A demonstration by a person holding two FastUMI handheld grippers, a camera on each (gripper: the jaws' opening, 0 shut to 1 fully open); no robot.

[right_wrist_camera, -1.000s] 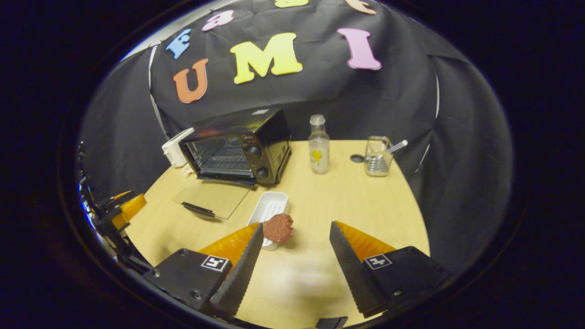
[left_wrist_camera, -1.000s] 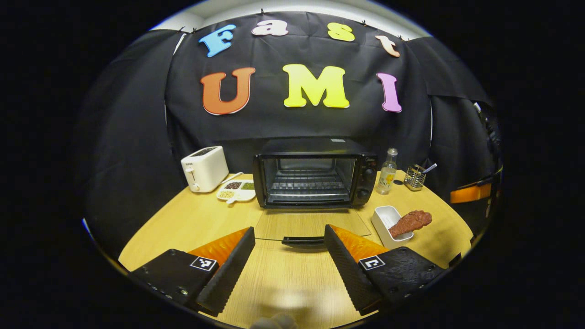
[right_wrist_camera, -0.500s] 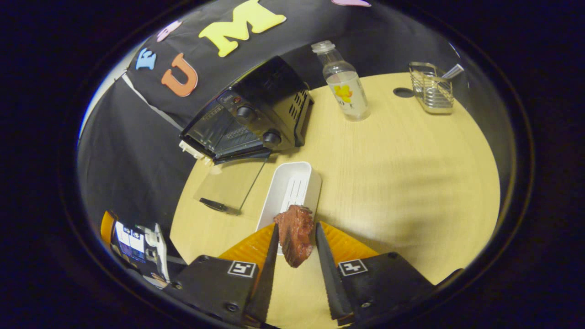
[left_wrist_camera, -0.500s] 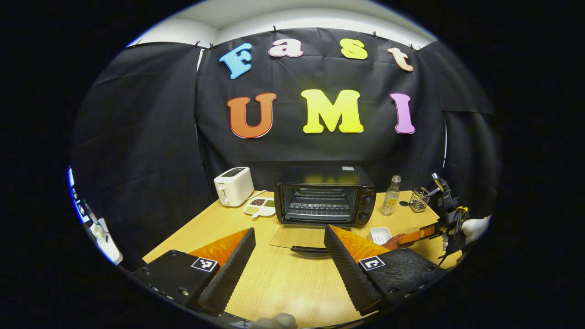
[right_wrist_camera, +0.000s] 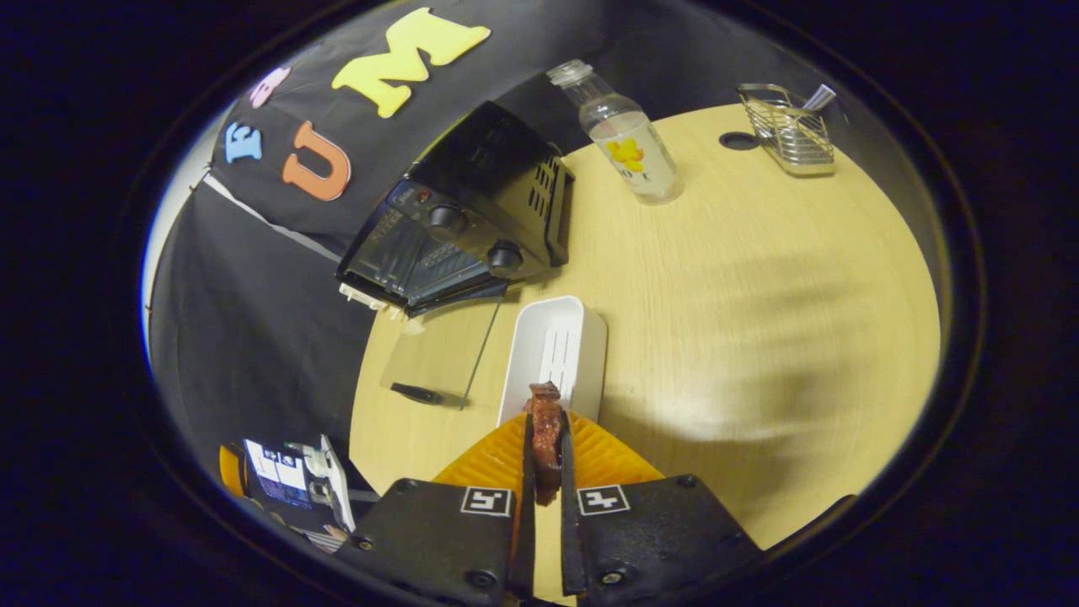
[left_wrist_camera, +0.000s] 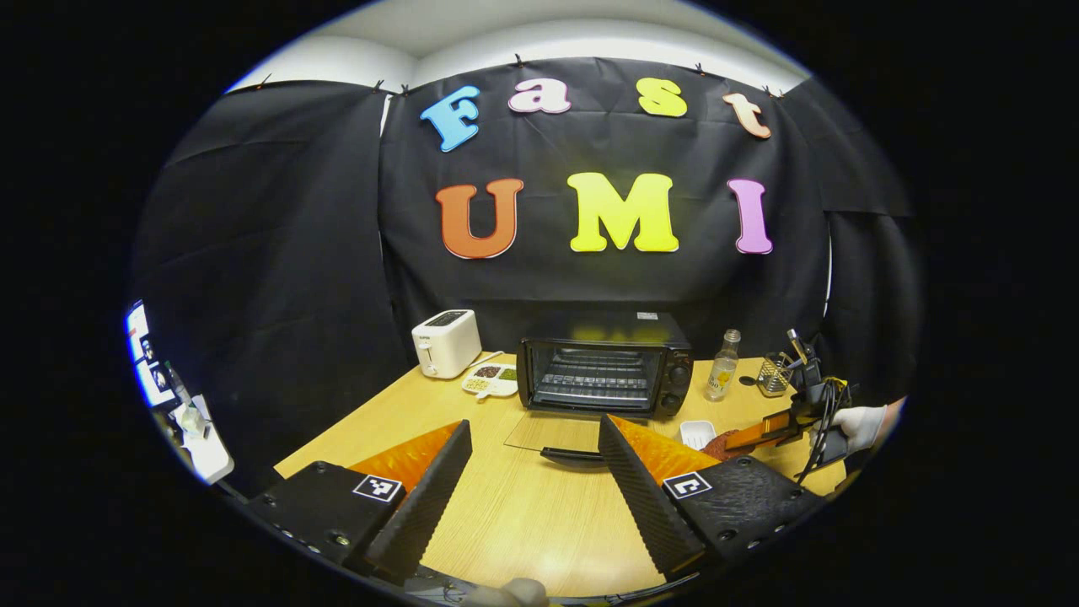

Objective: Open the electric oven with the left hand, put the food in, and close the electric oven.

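Black cloth is hung behind a wooden worktop [left_wrist_camera: 523,514] in the left gripper view, where the electric oven [left_wrist_camera: 605,364] is seen at the far middle with its glass door [left_wrist_camera: 556,434] folded down flat onto the worktop, handle nearest the camera. A white toaster [left_wrist_camera: 445,342] and a small divided dish [left_wrist_camera: 491,382] are set to the left of the oven, and a clear bottle [left_wrist_camera: 722,366] and a wire holder [left_wrist_camera: 774,374] to its right. The left tool [left_wrist_camera: 533,476] is held wide open above the near worktop, with nothing between its fingers. At the right edge a gloved hand [left_wrist_camera: 860,424] is seen holding the other tool, with the reddish-brown food [left_wrist_camera: 723,443] at its tips, beside a white tray [left_wrist_camera: 697,433]. In the right gripper view, the worktop [right_wrist_camera: 759,337] is looked down upon; the right tool [right_wrist_camera: 545,472] is closed tightly on the food [right_wrist_camera: 545,438], which is pinched between both fingers at the near end of the white tray [right_wrist_camera: 556,354]. The oven [right_wrist_camera: 472,228] lies to the far left with its door [right_wrist_camera: 434,371] down, the bottle [right_wrist_camera: 628,135] and the wire holder [right_wrist_camera: 788,131] being placed farther off to the right.
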